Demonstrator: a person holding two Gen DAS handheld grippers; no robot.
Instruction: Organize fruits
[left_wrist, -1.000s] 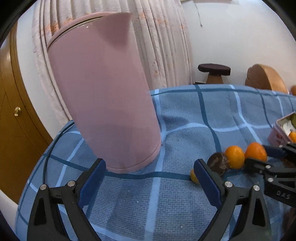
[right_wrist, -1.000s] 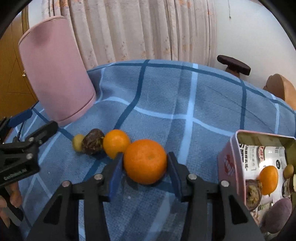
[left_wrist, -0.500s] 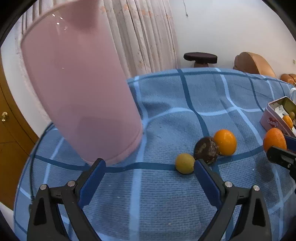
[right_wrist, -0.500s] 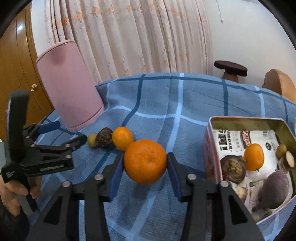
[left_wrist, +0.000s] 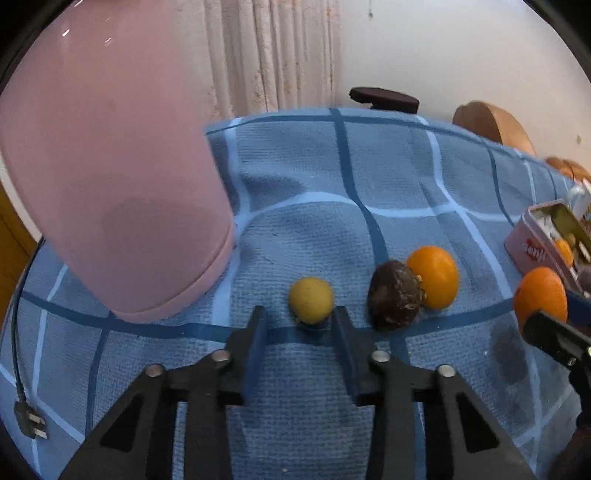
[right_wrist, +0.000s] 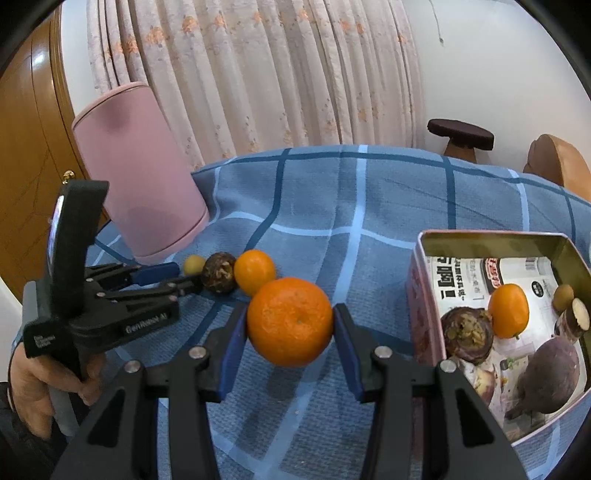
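Observation:
My right gripper (right_wrist: 290, 332) is shut on a large orange (right_wrist: 290, 321) and holds it above the blue checked cloth, left of the open pink tin (right_wrist: 417, 295). The orange also shows in the left wrist view (left_wrist: 539, 299). My left gripper (left_wrist: 298, 325) is open, its jaws narrowed, just in front of a small yellow fruit (left_wrist: 311, 300) on the cloth. A dark brown fruit (left_wrist: 394, 300) and a small orange (left_wrist: 436, 277) lie right of it, touching each other. The tin holds an orange (right_wrist: 508, 310), dark fruits and others.
A tall pink cylinder (left_wrist: 110, 177) stands on the cloth at the left, close to the yellow fruit. A black cable with a plug (left_wrist: 29, 421) hangs at the table's left edge. A stool (right_wrist: 460, 134) and a wooden chair (right_wrist: 554, 162) stand behind the table.
My left gripper has narrowed its jaws and moved up to the yellow fruit. My right gripper has lifted the large orange higher and nearer the tin.

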